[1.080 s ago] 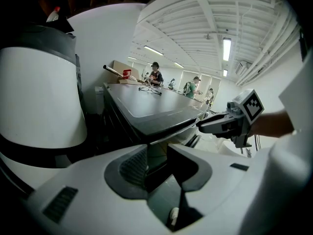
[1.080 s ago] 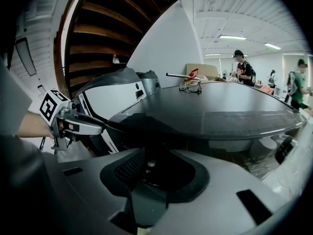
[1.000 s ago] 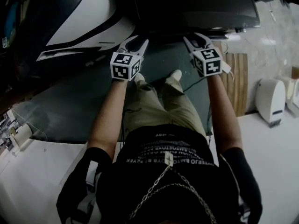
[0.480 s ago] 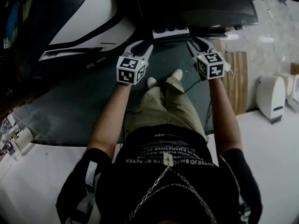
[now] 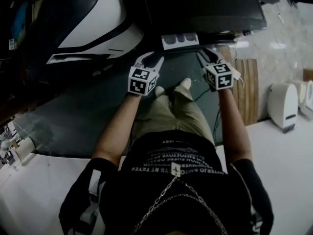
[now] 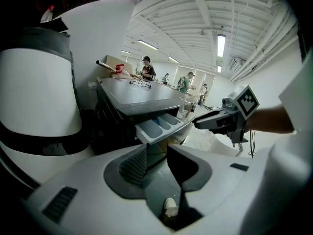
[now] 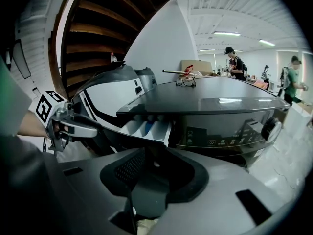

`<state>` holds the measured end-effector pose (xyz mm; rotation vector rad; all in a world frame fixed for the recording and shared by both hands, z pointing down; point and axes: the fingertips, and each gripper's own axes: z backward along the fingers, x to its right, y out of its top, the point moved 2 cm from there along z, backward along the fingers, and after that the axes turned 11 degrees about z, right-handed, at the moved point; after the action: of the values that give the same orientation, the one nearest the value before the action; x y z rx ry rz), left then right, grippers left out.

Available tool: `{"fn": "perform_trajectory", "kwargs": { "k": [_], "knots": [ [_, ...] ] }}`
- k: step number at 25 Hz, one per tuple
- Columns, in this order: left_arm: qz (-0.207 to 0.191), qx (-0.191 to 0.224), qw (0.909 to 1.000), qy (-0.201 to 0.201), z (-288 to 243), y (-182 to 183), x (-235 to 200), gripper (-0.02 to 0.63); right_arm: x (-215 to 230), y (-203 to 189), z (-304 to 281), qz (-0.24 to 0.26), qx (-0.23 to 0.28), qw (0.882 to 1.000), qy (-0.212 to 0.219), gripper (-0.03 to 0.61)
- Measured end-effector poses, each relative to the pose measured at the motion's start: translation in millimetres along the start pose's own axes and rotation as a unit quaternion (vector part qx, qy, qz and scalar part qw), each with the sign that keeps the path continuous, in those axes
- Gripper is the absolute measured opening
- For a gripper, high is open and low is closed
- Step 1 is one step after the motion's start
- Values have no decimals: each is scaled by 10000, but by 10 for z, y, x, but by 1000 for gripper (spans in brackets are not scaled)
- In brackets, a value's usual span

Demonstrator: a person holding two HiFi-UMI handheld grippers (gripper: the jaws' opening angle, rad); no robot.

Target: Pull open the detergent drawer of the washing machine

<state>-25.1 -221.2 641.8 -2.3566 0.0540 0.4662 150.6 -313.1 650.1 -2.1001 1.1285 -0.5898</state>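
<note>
Jaws of the left gripper (image 6: 156,155) stand apart with nothing between them; through the gap only dark floor and the toe of a pale shoe (image 6: 169,207) show. The right gripper (image 7: 157,155) is likewise spread and empty, its pads clear of everything. Both point at the detergent drawer (image 6: 159,126), which juts out of the upper left corner of the washing machine (image 7: 215,102) and shows 3 pale compartments, 1 of them blue inside in the right gripper view. Neither gripper touches the drawer: from the head view it lies just ahead of them, between the 2, nearer the right one. Each gripper carries a cube with black-and-white square markers (image 5: 142,81). To the right of the drawer runs the glossy control panel (image 7: 220,131), with small lit symbols too fine to read and a round dial (image 7: 270,129) at its far end. No brand name can be made out on the machine. A pair of glasses (image 7: 186,81) lies on its flat grey lid. Left of the machine stands a curved white-and-black housing (image 5: 93,18). White lettering on the person's black shirt (image 5: 171,158) is too blurred to read. Several people (image 7: 234,60) stand far back in the room.
</note>
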Motion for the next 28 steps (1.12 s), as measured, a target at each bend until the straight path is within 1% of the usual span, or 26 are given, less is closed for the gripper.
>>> {"fn": "perform_trajectory", "kwargs": {
  "k": [7,28],
  "knots": [
    [-8,-71,10000,14,37,-61,46,120,-33,-52,68,61,-96,9999,115,110],
    [-35,-263,9996,0,161,-289,223,120,-166,-255,270,25,-242,9994,243,110]
  ]
}}
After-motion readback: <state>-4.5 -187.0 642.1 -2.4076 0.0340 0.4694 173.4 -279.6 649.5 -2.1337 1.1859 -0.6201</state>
